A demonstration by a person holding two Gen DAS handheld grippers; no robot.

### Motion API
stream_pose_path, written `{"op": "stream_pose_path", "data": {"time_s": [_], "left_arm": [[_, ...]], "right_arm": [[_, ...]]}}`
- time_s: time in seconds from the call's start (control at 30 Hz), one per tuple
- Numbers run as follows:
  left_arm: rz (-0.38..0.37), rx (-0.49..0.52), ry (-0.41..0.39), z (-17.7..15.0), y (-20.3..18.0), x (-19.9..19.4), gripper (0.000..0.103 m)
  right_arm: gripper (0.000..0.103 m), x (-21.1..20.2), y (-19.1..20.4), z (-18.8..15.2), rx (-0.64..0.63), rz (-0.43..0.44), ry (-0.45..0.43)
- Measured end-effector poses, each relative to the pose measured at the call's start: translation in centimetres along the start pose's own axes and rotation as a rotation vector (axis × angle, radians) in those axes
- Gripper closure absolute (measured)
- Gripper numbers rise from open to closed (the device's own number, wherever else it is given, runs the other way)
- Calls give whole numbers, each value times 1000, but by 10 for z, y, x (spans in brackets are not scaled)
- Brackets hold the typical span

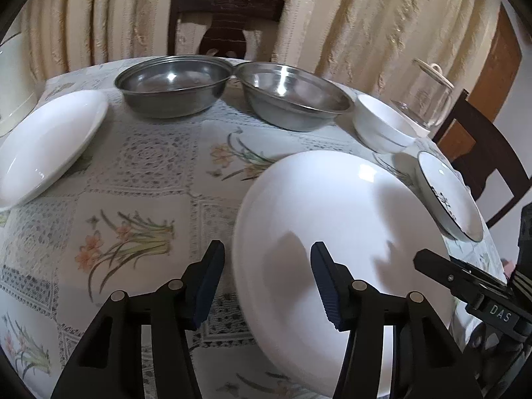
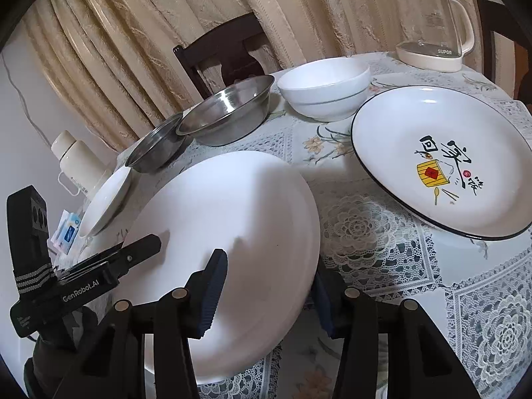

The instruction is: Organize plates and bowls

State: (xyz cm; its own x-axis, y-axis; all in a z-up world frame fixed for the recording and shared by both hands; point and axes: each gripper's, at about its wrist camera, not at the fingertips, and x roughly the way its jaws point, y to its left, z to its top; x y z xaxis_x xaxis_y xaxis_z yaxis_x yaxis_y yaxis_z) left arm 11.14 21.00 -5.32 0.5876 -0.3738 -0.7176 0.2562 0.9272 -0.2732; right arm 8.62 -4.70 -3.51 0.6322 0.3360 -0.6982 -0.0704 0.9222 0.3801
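Note:
A large plain white plate [image 1: 332, 216] [image 2: 226, 206] lies on the flowered tablecloth [image 1: 143, 173], nearest to me. My left gripper [image 1: 267, 286] is open and straddles the plate's left rim, one finger over the cloth and one over the plate. My right gripper [image 2: 269, 296] is open around the opposite rim, its right finger partly hidden under the plate's edge. Two steel bowls [image 1: 173, 89] [image 1: 292, 96] stand at the back. Also on the table are a white bowl [image 1: 382, 126] [image 2: 326, 93], a black-rimmed decorated plate [image 2: 432, 153] and a smaller white plate [image 1: 50, 146].
A glass kettle [image 2: 432, 23] stands at the table's far right corner. Dark wooden chairs [image 1: 226, 20] [image 1: 482, 159] stand behind and to the right of the table, with a curtain behind them. A white bottle [image 2: 73, 156] and a tissue pack [image 2: 68, 232] sit by the left edge.

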Motion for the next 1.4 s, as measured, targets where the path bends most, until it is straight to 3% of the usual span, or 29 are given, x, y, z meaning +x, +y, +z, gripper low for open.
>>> {"op": "stream_pose_path", "data": {"time_s": [0.13, 0.53, 0.67, 0.83, 0.97, 1.1, 1.2, 1.37, 1.4], "left_arm": [[5, 31, -10, -1, -7, -1, 49], [29, -7, -46, -7, 0, -22, 49], [-22, 71, -131, -11, -15, -56, 49], [46, 206, -197, -18, -46, -81, 49], [32, 114, -148, -17, -24, -76, 49], [3, -66, -53, -17, 18, -56, 49], [-35, -147, -2, -19, 39, -41, 49], [-83, -131, 15, -19, 35, -30, 50], [-97, -125, 20, -18, 33, -28, 57]], "right_arm": [[52, 0, 2, 0, -10, -4, -1], [52, -7, 25, -5, -145, -49, -36], [52, -16, 35, -6, -185, -61, -67], [52, -6, 22, -6, -114, -55, -12], [52, -7, 13, -10, -65, -16, -8], [52, -5, 15, -11, -71, -27, -2], [52, -5, 15, -12, -73, -26, -1], [52, -3, 15, -11, -75, -22, 6], [52, -3, 15, -11, -76, -22, 7]]}}
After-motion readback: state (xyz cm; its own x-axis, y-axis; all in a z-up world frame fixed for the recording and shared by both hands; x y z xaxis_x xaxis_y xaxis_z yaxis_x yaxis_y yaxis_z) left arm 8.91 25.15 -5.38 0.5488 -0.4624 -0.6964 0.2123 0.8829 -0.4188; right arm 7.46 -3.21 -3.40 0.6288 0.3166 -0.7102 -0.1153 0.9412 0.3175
